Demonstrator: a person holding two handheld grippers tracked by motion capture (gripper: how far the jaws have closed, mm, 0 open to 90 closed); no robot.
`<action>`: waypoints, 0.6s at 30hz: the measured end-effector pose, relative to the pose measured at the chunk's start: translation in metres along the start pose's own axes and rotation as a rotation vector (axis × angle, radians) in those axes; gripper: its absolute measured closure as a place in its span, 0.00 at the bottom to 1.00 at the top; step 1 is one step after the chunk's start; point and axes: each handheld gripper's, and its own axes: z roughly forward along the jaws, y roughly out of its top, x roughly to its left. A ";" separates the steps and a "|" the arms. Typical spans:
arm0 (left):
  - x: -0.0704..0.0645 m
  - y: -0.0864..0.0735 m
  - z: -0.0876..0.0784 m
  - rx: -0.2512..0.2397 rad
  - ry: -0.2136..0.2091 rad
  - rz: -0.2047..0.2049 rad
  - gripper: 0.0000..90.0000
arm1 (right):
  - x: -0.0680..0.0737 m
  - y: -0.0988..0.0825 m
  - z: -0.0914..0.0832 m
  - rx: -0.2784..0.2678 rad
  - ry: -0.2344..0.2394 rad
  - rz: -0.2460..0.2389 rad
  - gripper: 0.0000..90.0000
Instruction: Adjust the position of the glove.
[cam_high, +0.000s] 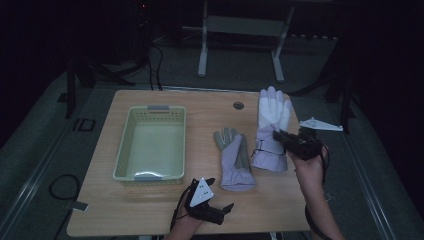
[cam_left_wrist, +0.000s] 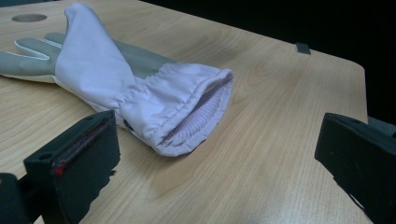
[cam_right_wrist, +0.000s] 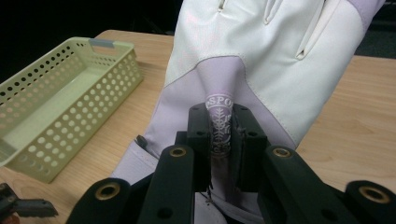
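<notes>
Perforated basket (cam_high: 150, 145) left empty on table (cam_high: 150, 102), right gripper (cam_right_wrist: 219, 135) clamped on white glove (cam_right_wrist: 261, 60), left gripper (cam_left_wrist: 215, 158) held wide apart before grey-palmed glove (cam_left_wrist: 140, 88)

The left gripper (cam_high: 227, 207) is a black tool with two blocky jaws; in its own view each jaw is a thick, square-ended block, and one fingertip (cam_left_wrist: 74, 158) carries a thin red-edged pad line along its inner face plus a small round hole just behind it. A grey three-cornered plate with dark dots sits behind the jaws, and a black cable trails back past the bare forearm.

The right gripper (cam_right_wrist: 219, 133) is black too, with brass-ringed screw holes on the linkage arms behind its fingers. A pale three-cornered plate juts out behind them.
</notes>
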 end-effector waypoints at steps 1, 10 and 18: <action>0.000 0.000 -0.001 -0.009 0.007 -0.001 0.00 | 0.004 0.001 0.002 0.002 0.012 0.001 0.89; -0.004 0.000 -0.004 -0.030 0.037 0.024 0.00 | 0.045 -0.009 0.034 0.059 0.087 -0.023 0.89; -0.003 0.000 -0.006 -0.037 0.066 0.015 0.00 | 0.058 -0.032 0.061 0.142 0.076 -0.010 0.89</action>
